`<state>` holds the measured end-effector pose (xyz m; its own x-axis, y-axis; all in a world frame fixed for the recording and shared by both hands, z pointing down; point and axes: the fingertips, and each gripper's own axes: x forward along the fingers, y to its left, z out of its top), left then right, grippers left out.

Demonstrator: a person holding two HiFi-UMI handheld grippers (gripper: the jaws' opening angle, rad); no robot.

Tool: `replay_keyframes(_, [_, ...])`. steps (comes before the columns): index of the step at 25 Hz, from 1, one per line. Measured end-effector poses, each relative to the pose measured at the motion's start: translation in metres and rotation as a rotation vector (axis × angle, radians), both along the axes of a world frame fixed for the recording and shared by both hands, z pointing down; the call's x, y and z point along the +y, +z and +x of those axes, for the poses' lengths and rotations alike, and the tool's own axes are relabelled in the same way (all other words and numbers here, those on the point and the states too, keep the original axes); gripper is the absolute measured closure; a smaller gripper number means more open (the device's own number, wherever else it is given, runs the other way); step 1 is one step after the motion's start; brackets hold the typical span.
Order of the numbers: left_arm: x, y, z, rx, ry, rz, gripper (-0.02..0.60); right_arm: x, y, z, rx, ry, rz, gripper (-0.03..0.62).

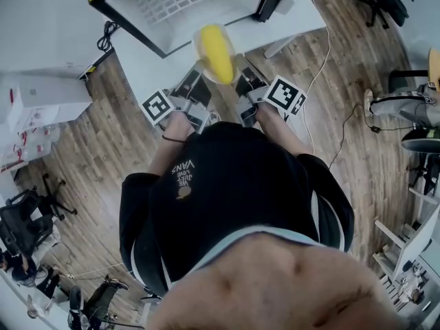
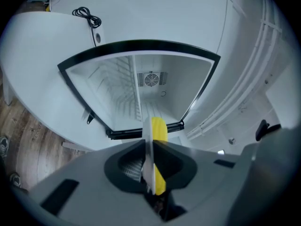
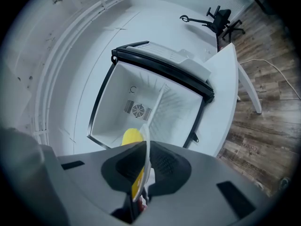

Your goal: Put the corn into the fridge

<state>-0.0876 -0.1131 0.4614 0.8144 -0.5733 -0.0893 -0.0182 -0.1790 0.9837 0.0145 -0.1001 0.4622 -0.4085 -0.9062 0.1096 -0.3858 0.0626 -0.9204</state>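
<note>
A yellow corn cob (image 1: 216, 49) lies on a thin white plate (image 1: 202, 41) held just in front of the open fridge (image 1: 180, 4). My left gripper (image 1: 197, 75) is shut on the plate's left rim and my right gripper (image 1: 240, 75) on its right rim. In the left gripper view the plate edge (image 2: 146, 145) stands upright between the jaws of that gripper (image 2: 150, 175), with the corn (image 2: 159, 131) to its right. The right gripper view shows the plate (image 3: 146, 147) in that gripper (image 3: 139, 180), with the corn (image 3: 131, 136) to its left. The fridge interior (image 2: 141, 91) is white, with a wire shelf and a rear fan (image 3: 137, 109).
The fridge has a black door frame (image 2: 141, 45) and stands against a white wall. A black cable (image 2: 87, 17) lies on a white surface at the left. Office chairs (image 3: 221, 20) and white table legs (image 3: 247, 86) stand on the wooden floor to the right.
</note>
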Motion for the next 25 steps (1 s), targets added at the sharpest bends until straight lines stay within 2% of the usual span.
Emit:
replay_keyframes(11, [-0.03, -0.001, 0.001, -0.003, 0.07, -0.005, 0.529, -0.024, -0.001, 0.0, 0.004, 0.067, -0.009, 0.568])
replay_keyframes(25, [-0.072, -0.007, 0.019, 0.01, 0.019, -0.009, 0.529, -0.07, -0.007, 0.019, -0.002, 0.023, 0.0, 0.568])
